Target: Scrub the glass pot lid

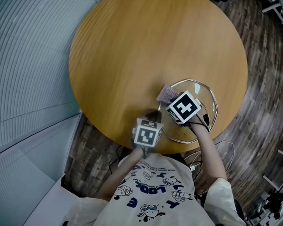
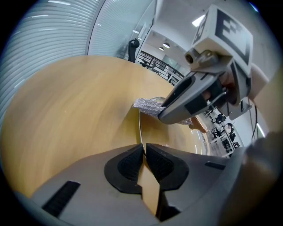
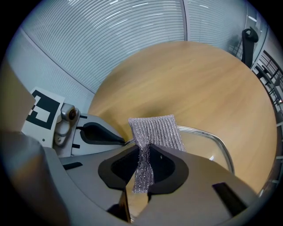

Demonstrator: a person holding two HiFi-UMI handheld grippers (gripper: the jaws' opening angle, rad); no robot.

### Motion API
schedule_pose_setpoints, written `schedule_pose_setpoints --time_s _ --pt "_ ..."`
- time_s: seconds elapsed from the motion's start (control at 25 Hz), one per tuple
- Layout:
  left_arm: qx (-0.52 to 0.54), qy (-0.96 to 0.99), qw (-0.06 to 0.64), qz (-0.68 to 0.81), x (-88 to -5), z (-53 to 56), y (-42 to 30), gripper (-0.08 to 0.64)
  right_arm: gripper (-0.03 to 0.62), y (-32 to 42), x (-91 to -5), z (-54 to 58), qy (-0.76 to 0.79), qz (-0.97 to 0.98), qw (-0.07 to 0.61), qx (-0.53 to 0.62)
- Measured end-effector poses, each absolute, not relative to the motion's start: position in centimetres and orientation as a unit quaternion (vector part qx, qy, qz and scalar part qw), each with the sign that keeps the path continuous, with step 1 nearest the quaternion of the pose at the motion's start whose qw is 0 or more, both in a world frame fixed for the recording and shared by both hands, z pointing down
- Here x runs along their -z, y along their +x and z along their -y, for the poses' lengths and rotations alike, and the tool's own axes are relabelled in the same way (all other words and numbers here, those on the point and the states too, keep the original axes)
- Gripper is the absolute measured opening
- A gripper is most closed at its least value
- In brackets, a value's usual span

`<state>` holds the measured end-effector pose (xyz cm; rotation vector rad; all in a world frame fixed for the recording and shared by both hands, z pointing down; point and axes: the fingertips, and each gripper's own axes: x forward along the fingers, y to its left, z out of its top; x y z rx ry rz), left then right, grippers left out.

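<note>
- The lid (image 1: 203,93) is laid flat on the table (image 1: 134,54), close to its near right edge
- The lid's metal rim is clamped between the jaws of the left gripper (image 2: 144,152)
- A silver mesh cloth (image 3: 154,130) is pinched in the jaws of the right gripper (image 3: 145,152) and is held across the lid's rim

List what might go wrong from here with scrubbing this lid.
1. The left gripper pinches only the thin rim of the glass lid, so scrubbing pressure may twist the lid out of the jaws.
2. The lid lies close to the near edge of the table, so a slip might push it off.
3. The right gripper holds the scrubbing cloth by a narrow bunched strip, which may pull free.
</note>
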<state>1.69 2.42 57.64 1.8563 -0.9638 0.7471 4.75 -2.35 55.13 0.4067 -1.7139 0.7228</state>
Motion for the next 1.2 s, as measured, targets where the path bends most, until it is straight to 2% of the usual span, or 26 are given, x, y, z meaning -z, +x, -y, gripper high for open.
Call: schedule_pose_setpoints --time_s 1.2 --pt "-0.302 0.743 0.448 0.396 -57.5 -2.4 1.4 0.032 0.075 10.3 -54.8 7.3 0.252 0.720 0.560 -0.321"
